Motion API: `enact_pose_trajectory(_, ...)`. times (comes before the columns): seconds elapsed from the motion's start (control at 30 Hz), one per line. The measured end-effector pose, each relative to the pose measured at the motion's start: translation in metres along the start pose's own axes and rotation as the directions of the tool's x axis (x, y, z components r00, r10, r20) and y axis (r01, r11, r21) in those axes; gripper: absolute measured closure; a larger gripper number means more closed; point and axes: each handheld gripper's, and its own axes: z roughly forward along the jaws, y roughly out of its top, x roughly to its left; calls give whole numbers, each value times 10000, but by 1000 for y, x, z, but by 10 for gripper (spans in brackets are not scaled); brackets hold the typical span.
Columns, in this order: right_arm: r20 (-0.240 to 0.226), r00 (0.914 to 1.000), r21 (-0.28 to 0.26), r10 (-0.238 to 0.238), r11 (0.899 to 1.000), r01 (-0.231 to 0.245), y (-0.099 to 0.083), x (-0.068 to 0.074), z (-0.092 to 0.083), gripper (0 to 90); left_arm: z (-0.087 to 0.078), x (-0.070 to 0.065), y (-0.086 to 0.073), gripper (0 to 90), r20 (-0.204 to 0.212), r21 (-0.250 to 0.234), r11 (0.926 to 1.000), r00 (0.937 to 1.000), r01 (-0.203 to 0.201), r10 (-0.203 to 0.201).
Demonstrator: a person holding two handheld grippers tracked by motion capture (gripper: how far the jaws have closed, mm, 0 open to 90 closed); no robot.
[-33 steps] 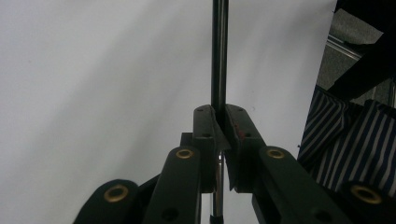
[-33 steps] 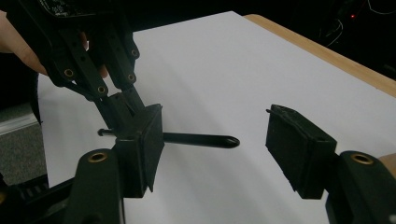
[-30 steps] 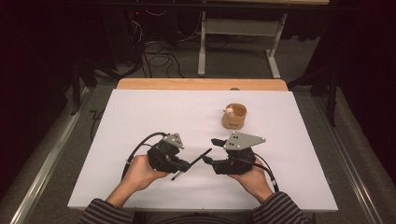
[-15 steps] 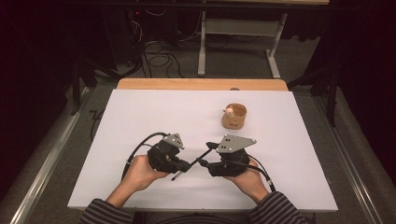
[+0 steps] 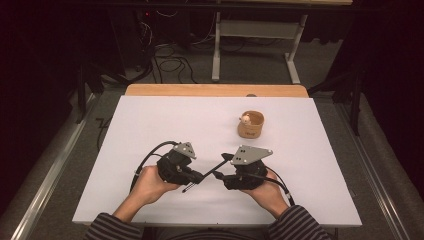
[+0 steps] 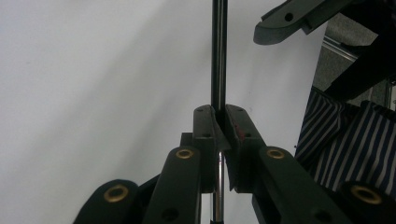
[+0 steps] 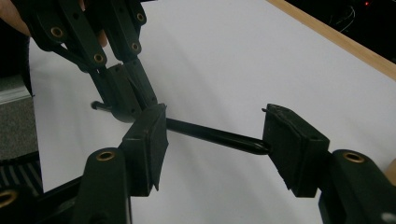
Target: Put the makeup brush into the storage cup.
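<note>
A thin black pen (image 5: 210, 172) is held near the table's front, slanting up to the right. My left gripper (image 5: 196, 178) is shut on it, and in the left gripper view the pen (image 6: 218, 56) runs straight out from the pinched jaws (image 6: 218, 112). My right gripper (image 5: 223, 167) faces it and stands open. In the right gripper view the pen's far end (image 7: 219, 136) lies across the gap (image 7: 215, 119) with its tip against the right pad (image 7: 287, 140). The left gripper (image 7: 126, 100) is at the upper left there.
A small wooden cup (image 5: 251, 125) with a pale object inside stands at the back right of the white table sheet (image 5: 150, 130). A wooden strip (image 5: 215, 90) edges the far side. Striped sleeves (image 6: 345, 135) are at the near edge.
The right gripper has edged slightly left towards the pen's end. The left gripper and the pen have kept still.
</note>
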Motion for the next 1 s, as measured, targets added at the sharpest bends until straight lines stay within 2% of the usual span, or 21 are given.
enact_pose_trajectory(0.37,87,10000,249,-33,9997,31,-2,-1,1,420,-6,1,0,833,122,-294,9995,9999,83,-79)
enact_pose_trajectory(0.5,84,9999,377,-81,9993,77,-3,-1,2,415,-6,0,1,834,147,-247,9996,9998,96,-92)
enact_pose_trajectory(0.67,254,9996,236,-140,9996,134,0,0,2,402,-2,-1,1,834,53,-16,10000,10000,48,-48)
enact_pose_trajectory(0.8,191,9994,186,-302,9994,299,3,2,2,403,-2,-1,1,834,9,7,10000,10000,71,-71)
enact_pose_trajectory(1.0,191,9979,549,-623,9966,611,2,5,9,400,-6,0,1,833,31,-162,9998,9999,108,-107)
